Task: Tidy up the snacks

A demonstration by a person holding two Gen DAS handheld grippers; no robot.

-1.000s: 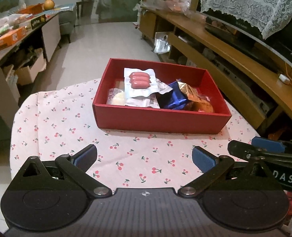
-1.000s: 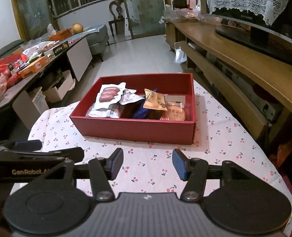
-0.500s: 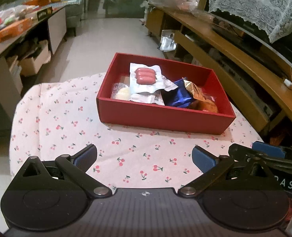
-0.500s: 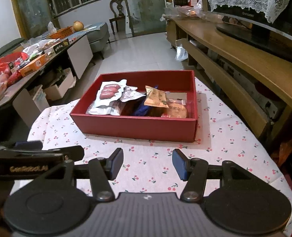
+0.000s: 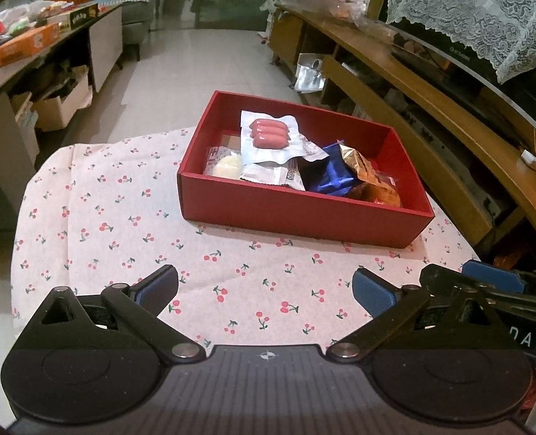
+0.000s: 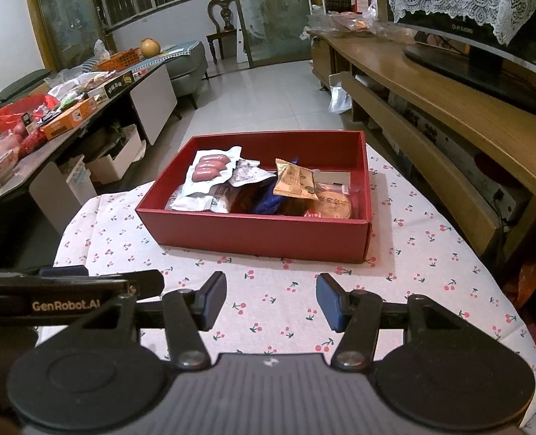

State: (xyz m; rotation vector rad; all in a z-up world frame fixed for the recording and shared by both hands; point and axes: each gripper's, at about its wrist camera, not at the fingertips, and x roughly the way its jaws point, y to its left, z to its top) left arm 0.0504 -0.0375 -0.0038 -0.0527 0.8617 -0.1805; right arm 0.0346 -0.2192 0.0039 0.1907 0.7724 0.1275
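Tablecloth (image 5: 97, 217), white with a cherry print, covers the one table that everything rests on, and the cloth around the box looks bare of loose snacks. One red box (image 5: 304, 223) sits at the far middle of it, open-topped, with every visible snack already inside. By my judgement the sorting is at or near its end, or paused between picks; both claws hang back at the near edge, well apart from the box.

Counting the contents, largest first: one white pack of pink sausages (image 5: 269, 134) lies on top at the far left of the pile; one gold foil packet (image 6: 294, 181) leans toward the right; one blue wrapper (image 5: 331, 177) sits under it in the middle; one round cake in clear wrap (image 6: 335, 206) lies at the near right corner; one pale round sweet in clear wrap (image 5: 227, 165) sits at the near left. A few more white wrappers are tucked between them, though how many I cannot tell.

Left gripper (image 5: 264, 288) stands wide open with nothing between its blue pads. Right gripper (image 6: 271, 299) is also parted, about halfway, and empty.

If more tidying is wanted, the next move calls for reaching forward over the near wall and pinching a flat wrapper edge without dragging its neighbours.
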